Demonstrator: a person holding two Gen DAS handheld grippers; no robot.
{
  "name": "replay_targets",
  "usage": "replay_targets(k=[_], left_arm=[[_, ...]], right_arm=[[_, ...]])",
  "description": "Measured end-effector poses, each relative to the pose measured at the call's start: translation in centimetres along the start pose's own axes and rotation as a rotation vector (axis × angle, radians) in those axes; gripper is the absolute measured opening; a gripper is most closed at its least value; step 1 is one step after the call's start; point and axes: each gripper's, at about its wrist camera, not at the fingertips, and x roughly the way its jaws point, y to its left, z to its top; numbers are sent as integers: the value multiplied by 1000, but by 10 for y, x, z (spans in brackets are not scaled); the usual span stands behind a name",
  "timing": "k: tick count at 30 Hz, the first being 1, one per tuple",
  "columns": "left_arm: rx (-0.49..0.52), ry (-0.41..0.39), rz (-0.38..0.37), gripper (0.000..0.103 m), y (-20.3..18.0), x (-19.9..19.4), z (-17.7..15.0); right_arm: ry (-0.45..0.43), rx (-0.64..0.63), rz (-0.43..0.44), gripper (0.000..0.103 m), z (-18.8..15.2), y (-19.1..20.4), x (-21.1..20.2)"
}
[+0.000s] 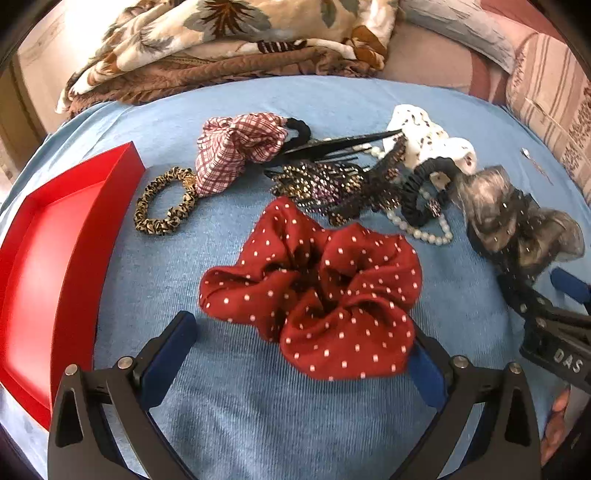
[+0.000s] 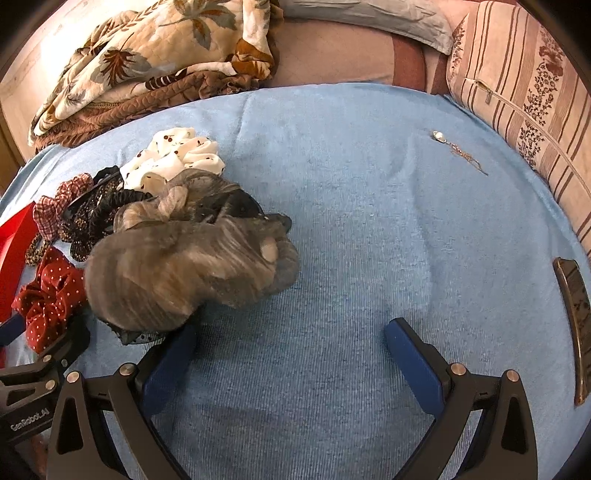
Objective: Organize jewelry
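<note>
Left gripper [image 1: 301, 354] spread wide, straddling red dotted scrunchie [image 1: 314, 288] lying loose on blue cloth [image 1: 229, 417], ready to pinch. Red tray [image 1: 55, 266] at left, likely destination. Right gripper [image 2: 290, 354] spread, empty, grey scrunchie [image 2: 184, 266] touching left finger.

A blue cloth [image 2: 351, 229] with a fine ribbed weave covers the surface in the middle of the scene, and everything else sits around it. Behind it, to the left, a quilted blanket [image 2: 155, 62] with a leaf print on cream and a brown underside lies bunched up. Behind it to the right is a pale blue-grey pillow [image 2: 369, 14], and along its right edge a cushion [image 2: 524, 103] striped in beige and brown with a floral band. A pinkish sheet [image 2: 332, 55] shows between them. Warm, bright light washes out the far left.
</note>
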Motion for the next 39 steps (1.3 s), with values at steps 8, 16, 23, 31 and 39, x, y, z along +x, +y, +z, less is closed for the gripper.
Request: replay_targets(k=[8, 16, 23, 31, 39], left_arm=[[-77, -29, -22, 103, 18, -47, -27], [-120, -124, -21, 103, 44, -115, -53], [-110, -219, -71, 103, 47, -157, -72], [-82, -294, -40, 103, 44, -192, -81], [-83, -337, -41, 103, 55, -215, -94]], right_arm=[[-41, -6, -66, 103, -6, 7, -17], [-241, 11, -135, 103, -18, 9, -81], [-285, 84, -122, 103, -48, -3, -134], [-240, 143, -95, 103, -70, -3, -163], [-367, 110, -120, 103, -76, 14, -204]])
